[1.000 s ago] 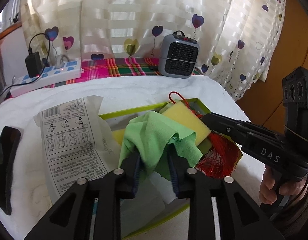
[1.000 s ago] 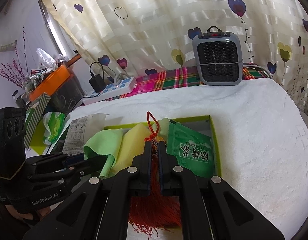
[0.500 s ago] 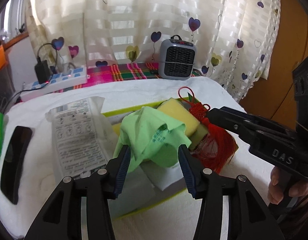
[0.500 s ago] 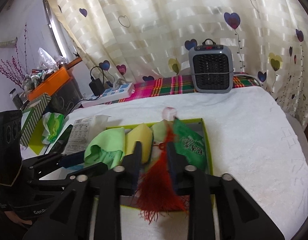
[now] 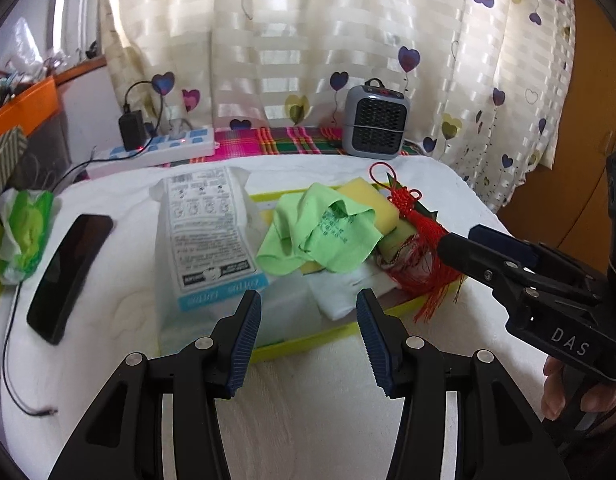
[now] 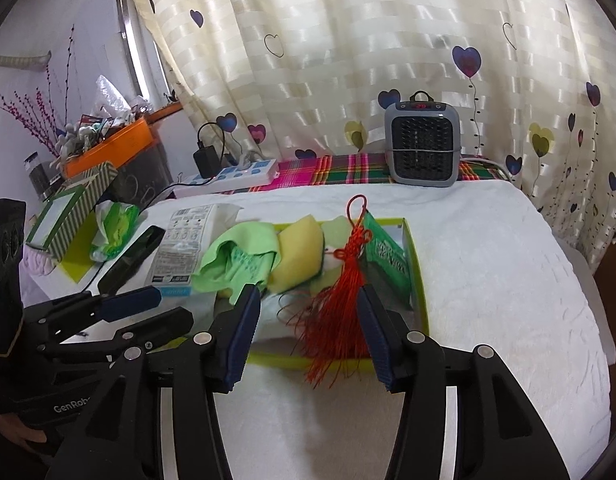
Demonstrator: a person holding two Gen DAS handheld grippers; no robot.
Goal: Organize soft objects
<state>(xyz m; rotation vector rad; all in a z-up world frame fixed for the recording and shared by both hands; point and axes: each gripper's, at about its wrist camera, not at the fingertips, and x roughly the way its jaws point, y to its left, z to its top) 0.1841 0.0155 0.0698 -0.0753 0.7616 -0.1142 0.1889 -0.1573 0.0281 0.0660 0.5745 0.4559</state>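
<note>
A lime-green tray [image 5: 308,344] [image 6: 417,280] on the white towel holds a crumpled green cloth [image 5: 323,236] [image 6: 236,256], a yellow sponge [image 5: 371,196] [image 6: 300,252], a green packet [image 6: 387,256] and a red knotted tassel [image 5: 419,240] [image 6: 343,288]. The tassel's fringe spills over the front rim. My left gripper [image 5: 308,320] stands open just short of the tray, nothing between its pads. My right gripper [image 6: 308,312] is opening; the tassel's fringe lies in the gap, untouched by the pads. Each gripper also shows in the other view: right gripper [image 5: 459,240], left gripper [image 6: 160,308].
A white tissue pack [image 5: 204,224] [image 6: 180,240] leans on the tray's left side. Left of it lie a black phone [image 5: 68,272] and a green wipes packet [image 5: 24,232]. A grey heater [image 5: 375,124] and a power strip [image 5: 160,152] stand at the back by the curtain.
Both grippers opened and drew back from the tray. The left let go of the green cloth, the right let go of the red tassel; both items now rest in the tray.
</note>
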